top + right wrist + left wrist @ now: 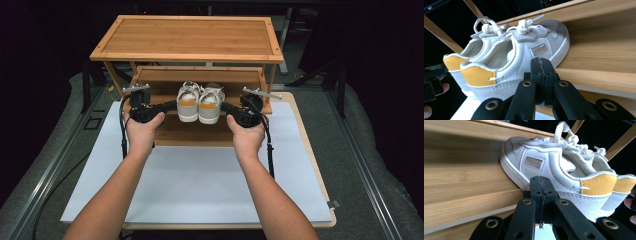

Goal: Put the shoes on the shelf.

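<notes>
Pair of shoes (199, 104) sits side by side on the rack's lower shelf (175, 131), between both grippers. Left gripper (172, 104) at the pair's 9 o'clock, right gripper (224, 106) at 3; each equally near. Jaws on both fully closed, empty, tips against the outer sides. Toes point to 12, heels to 6; long axis runs 12–6.

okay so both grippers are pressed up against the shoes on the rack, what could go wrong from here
1. Both grippers, left and right, are shut with nothing between the jaws, so the shoes seem only squeezed from the sides and could slip if lifted.
2. The heels overhang the shelf edge, so uneven pushing might tip a shoe off.
3. The loose laces could snag.
</notes>
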`<state>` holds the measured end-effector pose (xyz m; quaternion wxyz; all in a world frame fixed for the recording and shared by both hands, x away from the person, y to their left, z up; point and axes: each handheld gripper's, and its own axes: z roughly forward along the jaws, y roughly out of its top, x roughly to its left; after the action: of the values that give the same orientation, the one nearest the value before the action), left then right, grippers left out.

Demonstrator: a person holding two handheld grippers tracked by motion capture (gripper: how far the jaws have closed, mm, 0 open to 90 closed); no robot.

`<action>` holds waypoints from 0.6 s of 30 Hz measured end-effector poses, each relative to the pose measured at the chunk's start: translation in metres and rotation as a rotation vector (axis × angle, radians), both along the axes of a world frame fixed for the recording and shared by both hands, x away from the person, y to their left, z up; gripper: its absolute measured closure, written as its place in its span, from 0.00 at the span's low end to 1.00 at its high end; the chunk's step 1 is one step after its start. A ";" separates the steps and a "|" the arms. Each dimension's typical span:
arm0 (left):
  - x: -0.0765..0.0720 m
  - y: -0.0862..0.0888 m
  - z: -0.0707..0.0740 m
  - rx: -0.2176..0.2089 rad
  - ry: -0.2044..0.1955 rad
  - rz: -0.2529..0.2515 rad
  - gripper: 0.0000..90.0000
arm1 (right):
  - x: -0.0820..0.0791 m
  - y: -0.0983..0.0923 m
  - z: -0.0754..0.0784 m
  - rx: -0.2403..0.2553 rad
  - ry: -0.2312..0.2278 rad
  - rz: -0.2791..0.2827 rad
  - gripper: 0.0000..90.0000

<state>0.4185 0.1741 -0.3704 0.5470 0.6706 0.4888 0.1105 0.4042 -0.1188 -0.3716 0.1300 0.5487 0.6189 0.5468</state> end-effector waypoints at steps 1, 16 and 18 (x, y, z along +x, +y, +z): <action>0.000 -0.001 0.001 0.008 -0.004 0.000 1.00 | 0.001 0.000 0.000 0.003 -0.001 -0.004 1.00; 0.013 -0.004 0.001 -0.002 -0.005 0.021 1.00 | 0.014 0.004 0.002 -0.008 0.010 -0.019 1.00; 0.016 -0.006 0.001 0.001 -0.006 0.022 1.00 | 0.017 0.003 0.001 0.000 0.012 -0.028 1.00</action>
<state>0.4343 0.1685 -0.3692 0.5467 0.6651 0.4946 0.1189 0.4210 -0.1156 -0.3703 0.1340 0.5605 0.6121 0.5415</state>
